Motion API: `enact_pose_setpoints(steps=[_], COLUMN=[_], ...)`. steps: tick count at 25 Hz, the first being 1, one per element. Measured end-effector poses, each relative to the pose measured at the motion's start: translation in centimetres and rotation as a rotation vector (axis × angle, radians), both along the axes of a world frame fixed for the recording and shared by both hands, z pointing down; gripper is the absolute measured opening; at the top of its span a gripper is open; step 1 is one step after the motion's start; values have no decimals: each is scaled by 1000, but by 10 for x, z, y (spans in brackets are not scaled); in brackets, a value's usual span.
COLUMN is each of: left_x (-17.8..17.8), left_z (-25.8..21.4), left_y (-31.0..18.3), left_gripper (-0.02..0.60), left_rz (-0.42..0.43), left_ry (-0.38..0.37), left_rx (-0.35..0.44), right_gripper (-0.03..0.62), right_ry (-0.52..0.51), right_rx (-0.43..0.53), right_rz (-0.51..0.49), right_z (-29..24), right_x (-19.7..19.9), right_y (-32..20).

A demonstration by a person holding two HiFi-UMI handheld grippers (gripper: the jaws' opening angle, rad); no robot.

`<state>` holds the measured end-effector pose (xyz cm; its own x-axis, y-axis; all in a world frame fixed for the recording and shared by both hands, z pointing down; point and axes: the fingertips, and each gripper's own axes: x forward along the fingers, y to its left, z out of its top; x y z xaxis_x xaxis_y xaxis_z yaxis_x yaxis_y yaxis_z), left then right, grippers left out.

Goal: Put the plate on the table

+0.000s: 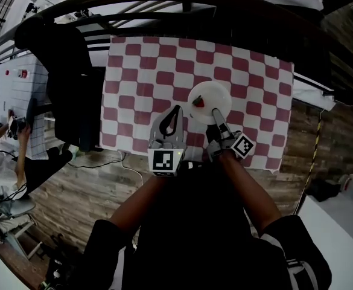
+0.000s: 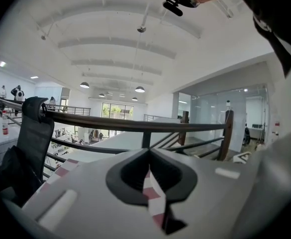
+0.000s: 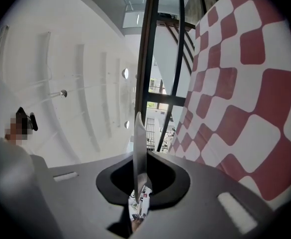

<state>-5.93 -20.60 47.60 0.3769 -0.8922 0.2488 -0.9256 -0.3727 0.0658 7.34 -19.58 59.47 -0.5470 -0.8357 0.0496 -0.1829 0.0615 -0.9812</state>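
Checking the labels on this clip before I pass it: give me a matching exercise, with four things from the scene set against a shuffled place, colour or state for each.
Things:
1. plate
2. left gripper
3. tablecloth
4. black chair

Place, colour or state:
A. red and white checks
B. stands beyond the cloth's left edge in the head view
C. rim clamped in the right gripper
D. jaws shut, nothing between them

Pairs: 1-C, 2-D, 3-A, 4-B.
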Motion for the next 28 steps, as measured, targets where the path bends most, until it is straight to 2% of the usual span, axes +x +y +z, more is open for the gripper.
enact_pose_setpoints(steps=[5,9,15,22,25,28], left_x=[-3,3,6,3,-1,1], left_z=[5,7,8,16,20,19], left_y=[-6,-8,-6,-8,-12,-15], left_gripper=[9,9,9,9,9,9], left_rz=[-19,2,-7,-35,-44,-56], left_ry=[-15,-25,-47,-60,-75,-68], left_rx=[-8,-4,-23,-50,-48,-56], right_gripper=[18,18,18,18,18,18], right_ry=[3,34,15,25,1,48], right_rx=[-36,-24,-83,-81,-136,-125], right_rz=[-28,-80,-121,-157,-159,-179], right_z=[36,63,101,121,132,137], right_x=[3,3,-4,-14,-19,-18], right_y=[-6,-12,-17,-34,-33,-34])
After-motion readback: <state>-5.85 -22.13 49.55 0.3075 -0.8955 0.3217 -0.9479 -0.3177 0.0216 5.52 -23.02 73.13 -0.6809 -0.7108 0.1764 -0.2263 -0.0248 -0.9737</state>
